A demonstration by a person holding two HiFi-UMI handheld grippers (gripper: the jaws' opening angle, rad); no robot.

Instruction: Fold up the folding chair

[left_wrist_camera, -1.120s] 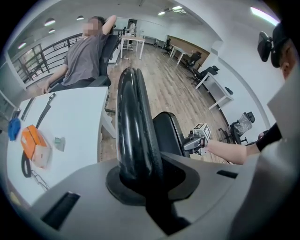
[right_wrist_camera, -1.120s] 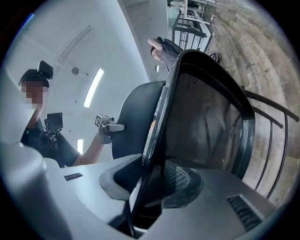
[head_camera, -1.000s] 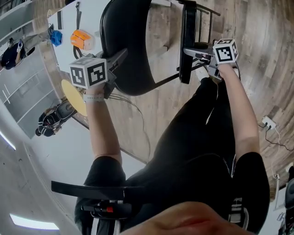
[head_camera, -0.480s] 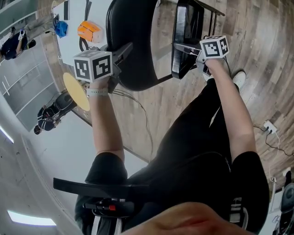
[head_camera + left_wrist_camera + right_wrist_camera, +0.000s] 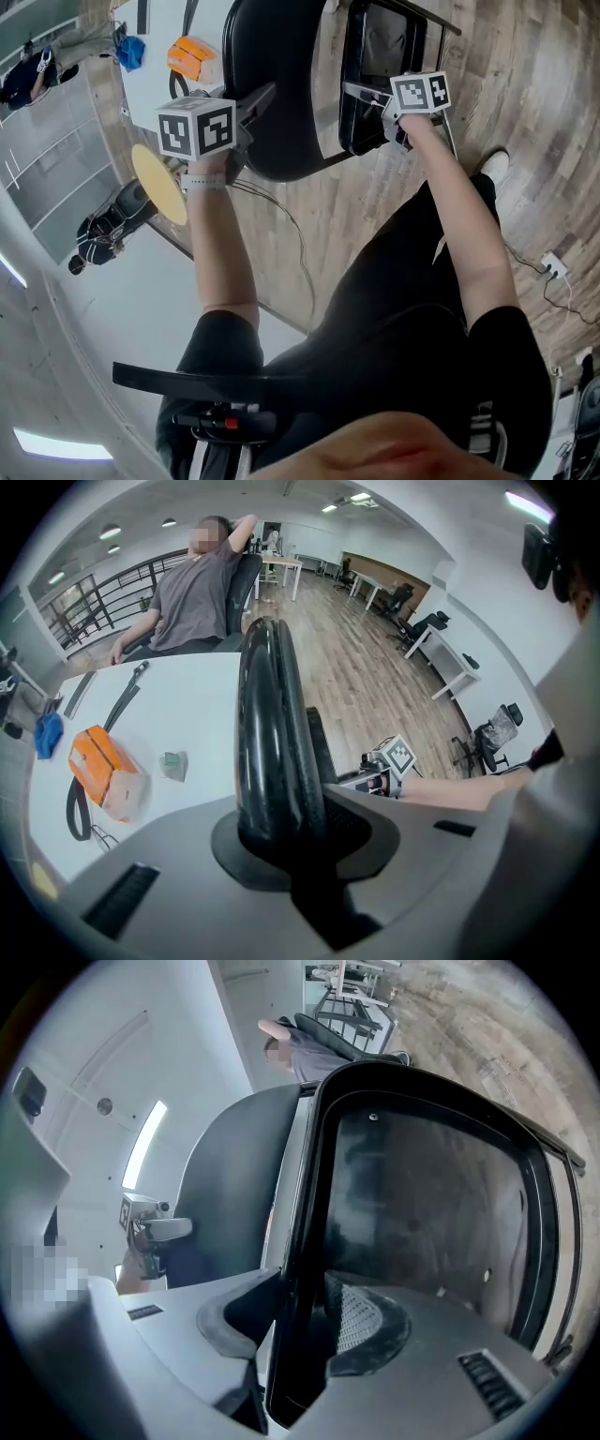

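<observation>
The black folding chair stands on the wood floor at the top of the head view. Its curved backrest (image 5: 272,56) is on the left and its seat (image 5: 384,47) is tipped up close beside it on the right. My left gripper (image 5: 255,101) is shut on the backrest's edge (image 5: 272,714), which fills the space between its jaws (image 5: 281,827). My right gripper (image 5: 358,94) has the seat's black rim (image 5: 300,1241) between its jaws (image 5: 300,1335). These jaws are opening; a thin gap shows at one pad. The seat's underside (image 5: 441,1204) faces this camera.
A white table (image 5: 155,80) to the left carries an orange pouch (image 5: 190,58) and a blue object (image 5: 129,52). A yellow disc (image 5: 157,183) sits below it and a cable (image 5: 281,220) trails on the floor. A person (image 5: 192,592) sits behind the table. My legs fill the lower middle.
My right gripper has moved left with the seat rim, and the seat has swung closer to the backrest. My left gripper has shifted slightly, still on the backrest.
</observation>
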